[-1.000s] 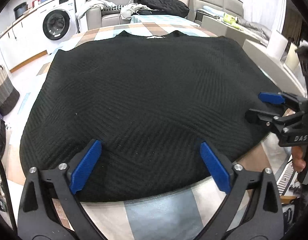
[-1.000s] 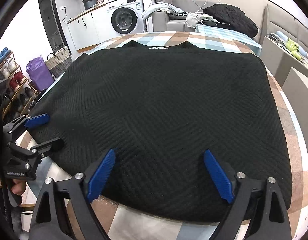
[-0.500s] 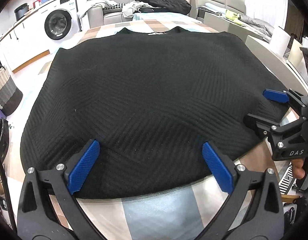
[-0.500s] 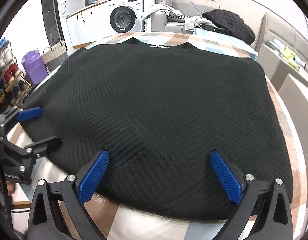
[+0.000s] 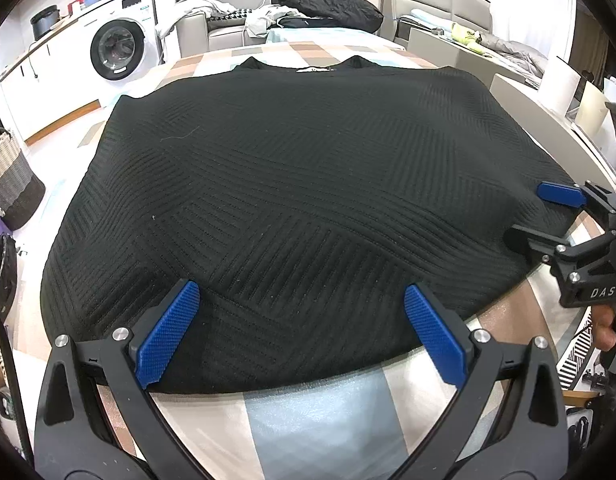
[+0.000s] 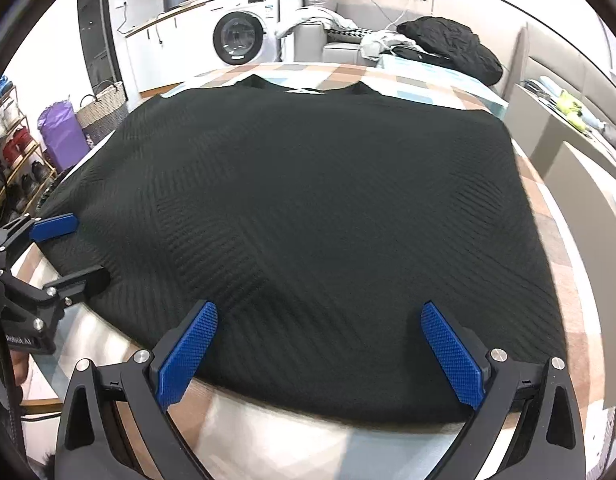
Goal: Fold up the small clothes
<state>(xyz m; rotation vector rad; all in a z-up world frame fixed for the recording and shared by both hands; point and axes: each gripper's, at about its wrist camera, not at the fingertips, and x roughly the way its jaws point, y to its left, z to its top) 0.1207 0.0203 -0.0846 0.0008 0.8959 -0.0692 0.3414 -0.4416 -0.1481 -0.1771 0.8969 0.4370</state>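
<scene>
A black sweater [image 5: 300, 208] lies flat on the checked counter [image 5: 308, 420], its near hem just beyond both fingers. The left gripper [image 5: 304, 332] and right gripper [image 6: 316, 356] hover, fingers spread wide, gripping nothing.

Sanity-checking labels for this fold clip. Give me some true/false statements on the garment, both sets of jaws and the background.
1. The black sweater lies spread flat on the checked cloth. True.
2. The left gripper is clamped on the hem. False: its jaws stand wide open over the near edge.
3. The right gripper has open jaws. True.
4. The collar points towards the cameras. False: it lies at the far end.
5. A washing machine stands in the background. True.
</scene>
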